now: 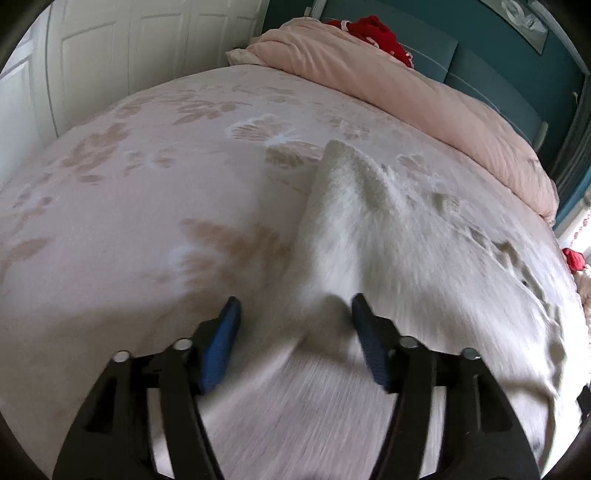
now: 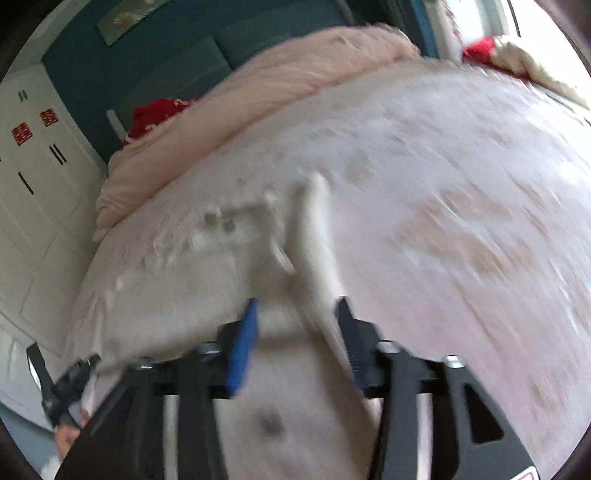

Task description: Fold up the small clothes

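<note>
White garment (image 1: 354, 221): fluffy, nubby knit, lying on the bedspread (image 1: 147, 229), one fold raised in a soft ridge; blurred in both views. Left gripper (image 1: 295, 310): black frame, blue ribbed pads (image 1: 221, 343), fingers spread wide with the raised fold between them. Right gripper (image 2: 295, 310): fingers likewise apart, straddling a cloth ridge (image 2: 314, 236). Bedspread: pale pink, faded floral print. Rolled pink duvet (image 1: 406, 92) along the far edge; red cloth (image 1: 369, 33) behind it; white panelled doors (image 1: 110, 48).
</note>
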{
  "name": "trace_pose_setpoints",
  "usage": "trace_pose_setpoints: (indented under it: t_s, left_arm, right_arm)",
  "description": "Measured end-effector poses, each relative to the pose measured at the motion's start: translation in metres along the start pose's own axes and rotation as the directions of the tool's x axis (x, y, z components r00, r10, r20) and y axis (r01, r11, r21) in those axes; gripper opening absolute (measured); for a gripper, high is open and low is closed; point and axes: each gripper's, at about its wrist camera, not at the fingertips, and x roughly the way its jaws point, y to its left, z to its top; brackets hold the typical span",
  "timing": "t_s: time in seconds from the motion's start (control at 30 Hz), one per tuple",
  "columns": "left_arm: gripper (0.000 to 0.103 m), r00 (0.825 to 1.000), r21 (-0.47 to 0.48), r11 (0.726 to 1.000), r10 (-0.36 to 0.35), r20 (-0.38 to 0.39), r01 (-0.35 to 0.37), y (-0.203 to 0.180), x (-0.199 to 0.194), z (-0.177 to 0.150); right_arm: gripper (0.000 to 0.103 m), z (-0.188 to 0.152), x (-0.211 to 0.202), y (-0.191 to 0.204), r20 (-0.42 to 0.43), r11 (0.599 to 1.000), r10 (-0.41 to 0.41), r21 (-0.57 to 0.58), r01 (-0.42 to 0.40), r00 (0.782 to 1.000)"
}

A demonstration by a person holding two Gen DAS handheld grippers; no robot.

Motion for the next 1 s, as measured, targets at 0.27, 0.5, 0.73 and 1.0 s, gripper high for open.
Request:
trace_pose_setpoints:
  t_s: [0.27, 0.5, 0.73, 1.0]
  left_arm:
    - [0.087, 0.982, -0.140, 0.987, -0.095, -0.162, 0.072, 0.108, -0.114, -0.092]
    - [0.098, 0.971, -0.136, 0.981, -0.162, -0.178, 0.139, 0.111, -0.158, -0.157]
    - [0.098, 0.990, -0.061, 0.996, -0.074, -0.119, 0.067, 0.082, -0.155, -0.173]
    - [0.081, 0.997, 0.030, 0.999, 0.018, -0.075, -0.015, 0.061, -0.147, -0.171]
  right_arm:
    - [0.063, -0.139, -0.083, -0.062, -0.208, 0.999, 0.009, 0.046, 0.001, 0.978]
    - [0.078, -0.189, -0.082, -0.026, -0.222, 0.999, 0.053, -0.001, -0.054, 0.974]
    - [0.087, -0.206, -0.083, -0.017, -0.134, 0.998, 0.057, -0.020, -0.060, 0.989]
    - [0.049, -0.202, -0.078, -0.012, -0.070, 0.997, 0.058, -0.040, -0.061, 0.996]
